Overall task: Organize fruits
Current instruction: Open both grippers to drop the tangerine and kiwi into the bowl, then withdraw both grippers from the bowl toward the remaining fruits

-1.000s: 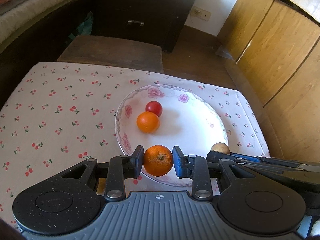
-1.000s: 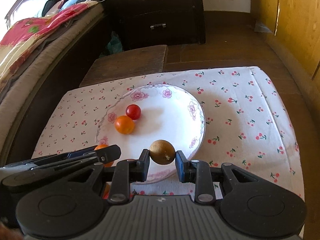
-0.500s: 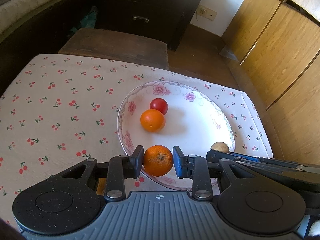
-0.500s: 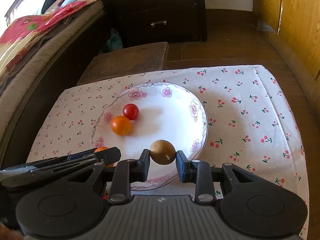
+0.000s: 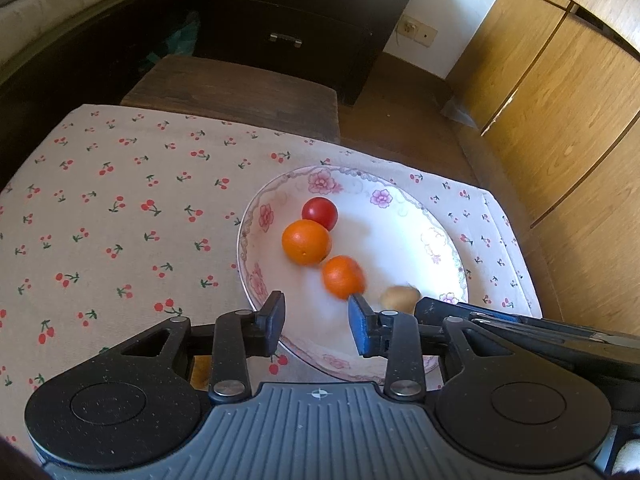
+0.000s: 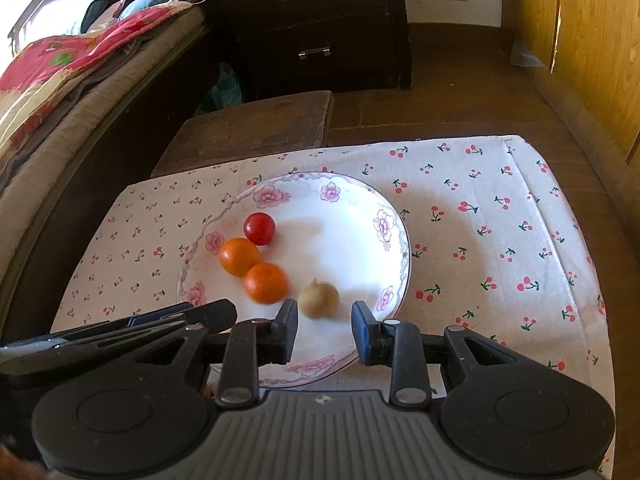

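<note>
- The flowered plate (image 6: 394,216) sits on the table's cherry-print cloth (image 6: 500,240); all four fruits lie on it
- The red tomato (image 6: 259,228) is farthest back on the plate; the first orange (image 6: 239,257) touches it; the second orange (image 6: 266,283), blurred, touches that one
- The brown fruit (image 6: 319,300), blurred, lies near the plate's front
- The left hand-held gripper (image 5: 316,324) is opening, nothing between its pads; the right hand-held gripper (image 6: 325,330) stands parted, gripping nothing, with the brown fruit just ahead
</note>
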Tool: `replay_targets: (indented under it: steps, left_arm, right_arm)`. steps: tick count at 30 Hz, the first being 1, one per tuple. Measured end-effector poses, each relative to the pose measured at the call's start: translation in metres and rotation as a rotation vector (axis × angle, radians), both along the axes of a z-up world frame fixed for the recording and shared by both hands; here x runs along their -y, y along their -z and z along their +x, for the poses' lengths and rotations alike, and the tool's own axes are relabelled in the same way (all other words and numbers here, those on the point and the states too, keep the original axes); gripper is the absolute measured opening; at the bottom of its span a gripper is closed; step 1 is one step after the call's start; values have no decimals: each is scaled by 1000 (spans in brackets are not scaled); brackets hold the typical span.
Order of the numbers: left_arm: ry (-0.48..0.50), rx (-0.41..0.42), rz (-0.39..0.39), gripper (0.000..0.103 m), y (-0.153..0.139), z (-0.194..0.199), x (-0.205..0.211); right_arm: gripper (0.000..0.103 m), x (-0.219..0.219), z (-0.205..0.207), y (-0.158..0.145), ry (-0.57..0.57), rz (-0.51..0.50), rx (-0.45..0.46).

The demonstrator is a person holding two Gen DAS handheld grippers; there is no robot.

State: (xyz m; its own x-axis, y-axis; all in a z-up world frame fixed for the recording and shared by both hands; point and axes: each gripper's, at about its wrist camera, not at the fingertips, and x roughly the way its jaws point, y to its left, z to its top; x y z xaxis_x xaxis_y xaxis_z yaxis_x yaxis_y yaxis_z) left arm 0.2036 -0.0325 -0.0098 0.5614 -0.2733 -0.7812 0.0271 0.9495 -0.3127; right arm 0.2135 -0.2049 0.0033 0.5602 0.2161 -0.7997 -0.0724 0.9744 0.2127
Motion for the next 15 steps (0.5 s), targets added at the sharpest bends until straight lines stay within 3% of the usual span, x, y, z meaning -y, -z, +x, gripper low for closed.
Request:
replay_targets:
  steps: [15]
  left_arm:
    - [13, 35, -4, 51, -16, -15, -6]
  right_arm:
    - [36, 0, -19, -17, 5, -2, 32]
